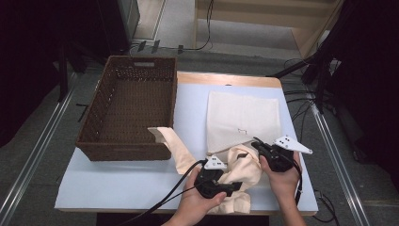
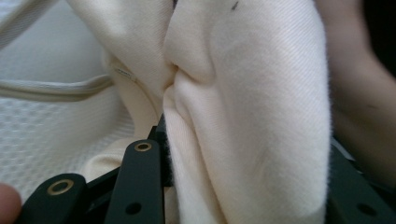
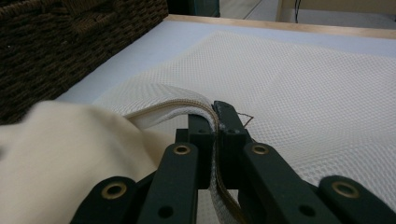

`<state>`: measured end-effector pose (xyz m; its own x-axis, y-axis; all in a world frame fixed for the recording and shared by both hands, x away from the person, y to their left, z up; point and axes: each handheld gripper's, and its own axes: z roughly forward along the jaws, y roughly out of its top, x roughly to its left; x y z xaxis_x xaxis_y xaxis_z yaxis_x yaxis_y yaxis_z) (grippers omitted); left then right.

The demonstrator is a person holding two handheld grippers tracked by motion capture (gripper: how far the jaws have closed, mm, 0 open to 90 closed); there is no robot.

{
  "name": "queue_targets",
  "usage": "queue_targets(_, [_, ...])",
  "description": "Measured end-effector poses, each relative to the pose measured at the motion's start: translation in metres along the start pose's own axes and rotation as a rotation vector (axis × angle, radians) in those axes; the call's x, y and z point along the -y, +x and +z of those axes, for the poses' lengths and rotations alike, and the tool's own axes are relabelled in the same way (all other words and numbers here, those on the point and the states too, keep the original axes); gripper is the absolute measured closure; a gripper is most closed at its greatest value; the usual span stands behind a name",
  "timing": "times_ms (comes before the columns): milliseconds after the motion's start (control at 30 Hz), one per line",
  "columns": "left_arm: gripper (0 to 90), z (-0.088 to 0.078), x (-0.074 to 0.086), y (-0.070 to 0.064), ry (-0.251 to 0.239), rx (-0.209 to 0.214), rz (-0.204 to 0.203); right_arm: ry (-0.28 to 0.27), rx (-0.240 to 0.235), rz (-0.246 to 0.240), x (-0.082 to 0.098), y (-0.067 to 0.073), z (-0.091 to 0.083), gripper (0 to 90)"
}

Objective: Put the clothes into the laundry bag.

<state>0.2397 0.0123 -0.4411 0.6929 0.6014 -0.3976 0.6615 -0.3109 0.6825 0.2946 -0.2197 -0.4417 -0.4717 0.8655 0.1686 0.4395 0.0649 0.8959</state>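
A white mesh laundry bag (image 1: 242, 117) lies flat on the pale blue table (image 1: 117, 183). A cream garment (image 1: 244, 172) is bunched at the bag's near opening, and one part of it trails left toward the basket. My left gripper (image 1: 235, 186) is shut on a thick fold of the garment (image 2: 243, 116) near the table's front edge. My right gripper (image 1: 258, 143) is shut on the bag's zippered rim and lifts it a little. In the right gripper view the jaws (image 3: 217, 116) pinch that rim, with the garment (image 3: 60, 154) to their left and the mesh bag (image 3: 303, 84) beyond.
An empty brown wicker basket (image 1: 127, 108) stands on the table's left half, its wall also in the right gripper view (image 3: 60, 46). Bare table lies in front of the basket. Cables trail from the grippers over the front edge.
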Motion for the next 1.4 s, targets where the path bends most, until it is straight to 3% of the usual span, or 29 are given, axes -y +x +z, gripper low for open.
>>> queue_targets(67, [55.5, 0.009, 0.0, 0.002, 0.029, -0.052, -0.013, -0.004, -0.001, -0.01, -0.001, 0.003, -0.001, 88.2])
queue_targets(133, [53.1, 0.015, -0.001, 0.004, 0.041, -0.071, -0.036, -0.007, -0.004, -0.011, -0.001, 0.003, -0.002, 88.2])
queue_targets(200, [31.2, 0.02, -0.005, 0.005, 0.038, -0.088, -0.047, -0.014, -0.006, -0.016, -0.002, 0.005, -0.003, 88.2])
queue_targets(233, [17.5, 0.022, -0.009, 0.003, 0.024, -0.142, -0.034, -0.021, -0.01, -0.019, -0.003, 0.006, -0.004, 88.2])
queue_targets(300, [10.3, 0.022, -0.01, 0.002, 0.018, -0.166, -0.017, -0.02, -0.013, -0.02, -0.003, 0.007, -0.004, 88.2])
queue_targets(367, [10.0, 0.02, -0.012, 0.0, 0.004, -0.186, 0.023, -0.021, -0.016, -0.022, -0.003, 0.007, -0.004, 88.2])
queue_targets(400, [13.0, 0.019, -0.012, 0.0, -0.008, -0.175, 0.037, -0.021, -0.017, -0.021, -0.003, 0.007, -0.005, 88.2])
queue_targets(433, [33.4, 0.013, -0.013, 0.0, -0.023, -0.126, 0.068, -0.023, -0.02, -0.018, -0.003, 0.007, -0.005, 88.2])
queue_targets(500, [38.3, 0.012, -0.015, -0.001, -0.024, -0.127, 0.074, -0.023, -0.023, -0.016, -0.003, 0.007, -0.005, 88.2])
queue_targets(533, [47.7, 0.011, -0.019, 0.001, -0.019, -0.104, 0.067, -0.025, -0.026, -0.014, -0.003, 0.008, -0.005, 88.2])
queue_targets(600, [54.8, 0.012, -0.024, 0.006, 0.001, -0.059, 0.037, -0.031, -0.031, -0.011, -0.004, 0.01, -0.006, 88.2])
queue_targets(633, [56.8, 0.012, -0.024, 0.006, 0.001, -0.059, 0.037, -0.036, -0.034, -0.012, -0.005, 0.011, -0.006, 88.2])
queue_targets(667, [58.2, 0.014, -0.028, 0.011, -0.012, -0.022, -0.002, -0.042, -0.038, -0.017, -0.005, 0.012, -0.007, 88.2])
queue_targets(700, [59.4, 0.014, -0.028, 0.011, -0.012, -0.022, -0.002, -0.042, -0.038, -0.017, -0.005, 0.012, -0.007, 88.2])
queue_targets(800, [60.5, 0.013, -0.035, 0.011, -0.095, -0.075, -0.02, -0.063, -0.049, -0.025, -0.008, 0.017, -0.009, 88.2])
queue_targets(900, [59.6, 0.019, -0.039, 0.01, -0.19, -0.16, -0.034, -0.092, -0.057, -0.034, -0.011, 0.021, -0.015, 88.2])
queue_targets(933, [57.7, 0.019, -0.039, 0.01, -0.19, -0.16, -0.034, -0.092, -0.057, -0.034, -0.011, 0.021, -0.015, 88.2])
queue_targets(1000, [47.3, 0.04, -0.041, 0.017, -0.091, -0.162, -0.037, -0.084, -0.062, -0.038, -0.011, 0.021, -0.015, 88.2])
queue_targets(1033, [43.4, 0.04, -0.041, 0.017, -0.091, -0.162, -0.037, -0.084, -0.062, -0.038, -0.011, 0.021, -0.015, 88.2])
queue_targets(1067, [43.4, 0.045, -0.04, 0.018, -0.067, -0.146, -0.016, -0.079, -0.063, -0.038, -0.01, 0.02, -0.013, 88.2])
queue_targets(1100, [39.6, 0.043, -0.036, 0.015, -0.053, -0.151, 0.059, -0.064, -0.059, -0.028, -0.006, 0.017, -0.011, 88.2])
queue_targets(1133, [38.0, 0.043, -0.036, 0.015, -0.053, -0.151, 0.059, -0.064, -0.059, -0.028, -0.006, 0.017, -0.011, 88.2])
queue_targets(1200, [33.2, 0.036, -0.033, 0.01, -0.057, -0.17, 0.118, -0.049, -0.053, -0.017, -0.002, 0.012, -0.01, 88.2])
queue_targets(1267, [31.8, 0.026, -0.029, 0.006, -0.061, -0.184, 0.151, -0.046, -0.052, -0.016, -0.001, 0.01, -0.009, 88.2])
queue_targets(1400, [29.3, -0.001, -0.02, 0.005, -0.118, -0.211, 0.176, -0.041, -0.05, -0.016, 0.0, 0.008, -0.008, 88.2])
